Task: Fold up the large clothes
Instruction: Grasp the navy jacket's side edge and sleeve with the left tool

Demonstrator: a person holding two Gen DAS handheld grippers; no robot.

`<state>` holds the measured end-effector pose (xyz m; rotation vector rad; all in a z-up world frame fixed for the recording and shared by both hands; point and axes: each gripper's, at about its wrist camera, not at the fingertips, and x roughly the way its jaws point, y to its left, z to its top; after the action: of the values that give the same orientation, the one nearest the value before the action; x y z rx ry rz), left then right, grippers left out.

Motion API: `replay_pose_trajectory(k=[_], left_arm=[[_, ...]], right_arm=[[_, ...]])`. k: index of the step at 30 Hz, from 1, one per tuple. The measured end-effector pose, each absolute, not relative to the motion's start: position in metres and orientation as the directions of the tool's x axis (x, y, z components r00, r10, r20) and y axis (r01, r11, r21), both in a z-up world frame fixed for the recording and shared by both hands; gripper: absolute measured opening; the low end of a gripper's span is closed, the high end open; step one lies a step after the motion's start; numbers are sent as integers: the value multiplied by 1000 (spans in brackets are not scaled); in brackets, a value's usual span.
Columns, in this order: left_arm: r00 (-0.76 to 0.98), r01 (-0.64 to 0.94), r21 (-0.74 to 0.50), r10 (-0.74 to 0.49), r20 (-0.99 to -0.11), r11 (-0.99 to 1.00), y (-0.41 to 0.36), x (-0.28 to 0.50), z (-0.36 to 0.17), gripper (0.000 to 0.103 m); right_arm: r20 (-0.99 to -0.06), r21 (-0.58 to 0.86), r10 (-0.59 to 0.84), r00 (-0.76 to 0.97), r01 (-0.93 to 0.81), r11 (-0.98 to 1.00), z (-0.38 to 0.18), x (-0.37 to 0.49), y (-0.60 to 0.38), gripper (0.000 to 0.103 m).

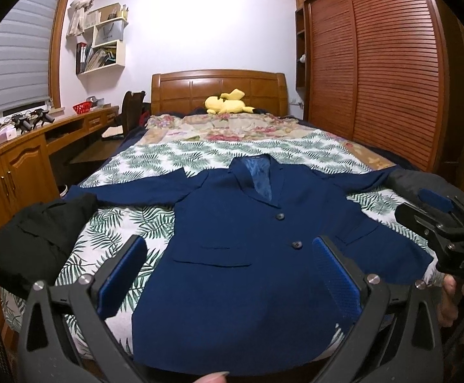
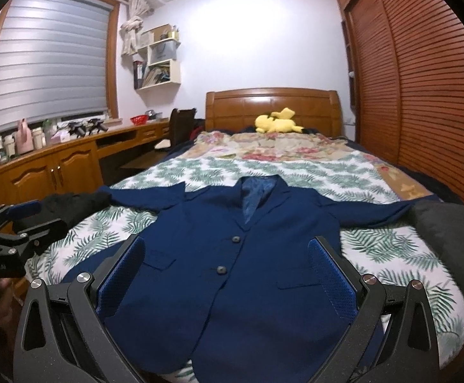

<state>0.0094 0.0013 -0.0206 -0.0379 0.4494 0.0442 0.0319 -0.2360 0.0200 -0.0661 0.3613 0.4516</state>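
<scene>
Both hand-held grippers hang released above the blue jacket (image 1: 232, 255) — the left hand-held gripper (image 1: 228, 274) and the right hand-held gripper (image 2: 225, 274) grasp nothing. That jacket lies flat, front up and buttoned, sleeves spread, on the bed (image 1: 155, 156) — a black garment (image 1: 34, 239) beside its left sleeve, a yellow plush toy (image 1: 227, 102) beyond its collar.
</scene>
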Motion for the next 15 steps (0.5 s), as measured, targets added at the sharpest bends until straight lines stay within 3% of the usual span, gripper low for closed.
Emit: replay_pose_trajectory(k=[15], left_arm=[[849,-122,-28,90,-521,992,33,41,-49,103]], right_arm=[[-397,14,519,757,-560,828,-4,98,-195,103]])
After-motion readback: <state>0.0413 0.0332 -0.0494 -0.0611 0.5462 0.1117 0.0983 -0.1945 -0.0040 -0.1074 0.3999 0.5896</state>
